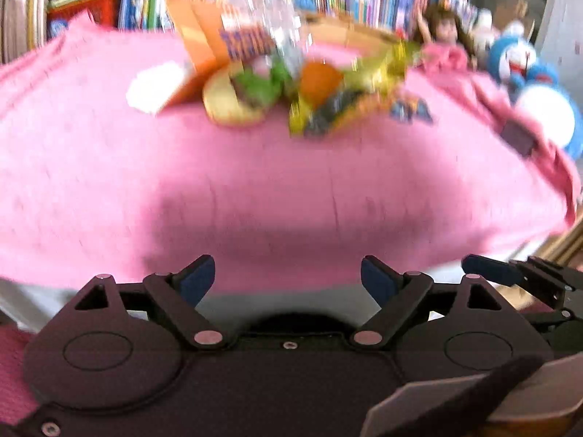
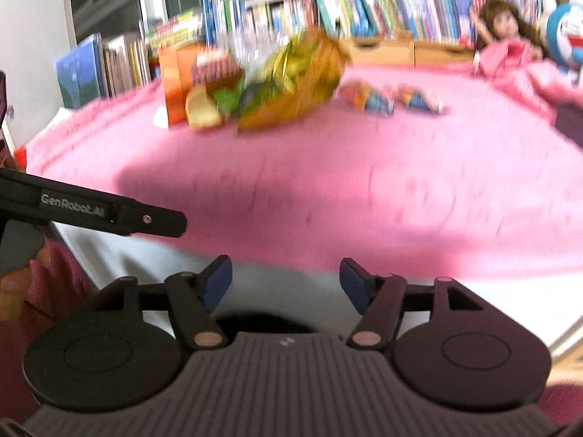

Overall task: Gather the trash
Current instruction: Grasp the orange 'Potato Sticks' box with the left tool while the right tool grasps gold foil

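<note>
A blurred heap of crinkled yellow and orange snack wrappers [image 2: 291, 83] is seen far back on the pink fabric cloth [image 1: 255, 189]. The left gripper [image 1: 288, 276] and right gripper [image 2: 286, 280] are held near the cloth's front edge, fingers spread, nothing between.

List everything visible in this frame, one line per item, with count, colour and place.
pink cloth: one, covers the surface
orange carton: one, far left of the pile
yellow-orange crinkled wrapper: one, middle of the pile, blurred
toy burger: one, tan and green, front of the pile
small wrappers: two, orange and blue, right of the pile
books: many, mixed colours, along the back
doll: one, pink dress, back right
blue plush: one, blue and white, far right
left gripper: black, blue fingers apart, empty
right gripper: black, fingers apart, empty
</note>
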Demonstrator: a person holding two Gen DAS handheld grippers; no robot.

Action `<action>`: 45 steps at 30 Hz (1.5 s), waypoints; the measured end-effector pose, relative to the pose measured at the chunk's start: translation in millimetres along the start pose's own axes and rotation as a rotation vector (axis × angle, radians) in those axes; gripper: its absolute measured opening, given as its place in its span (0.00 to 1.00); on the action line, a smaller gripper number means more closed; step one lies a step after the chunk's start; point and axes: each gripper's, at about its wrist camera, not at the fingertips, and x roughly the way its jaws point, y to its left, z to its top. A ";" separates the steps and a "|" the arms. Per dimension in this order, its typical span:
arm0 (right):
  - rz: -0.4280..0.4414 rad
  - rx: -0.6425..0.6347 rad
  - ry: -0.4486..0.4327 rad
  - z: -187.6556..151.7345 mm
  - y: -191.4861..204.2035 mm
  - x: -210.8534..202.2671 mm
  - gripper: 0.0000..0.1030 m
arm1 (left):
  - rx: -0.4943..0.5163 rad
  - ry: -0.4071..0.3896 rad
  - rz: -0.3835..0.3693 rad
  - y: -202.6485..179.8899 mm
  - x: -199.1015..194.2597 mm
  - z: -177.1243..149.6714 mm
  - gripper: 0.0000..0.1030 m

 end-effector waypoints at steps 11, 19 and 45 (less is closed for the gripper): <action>0.014 0.079 -0.213 62.2 -3.8 20.1 0.96 | -0.191 -0.227 0.027 43.0 2.6 78.2 0.87; 0.020 0.194 -0.266 102.9 -4.7 59.4 0.99 | -0.527 -0.216 -0.047 99.3 46.9 123.7 0.87; -0.110 0.047 -0.251 127.1 15.5 71.5 0.36 | -0.334 -0.364 -0.108 60.7 29.0 164.7 0.05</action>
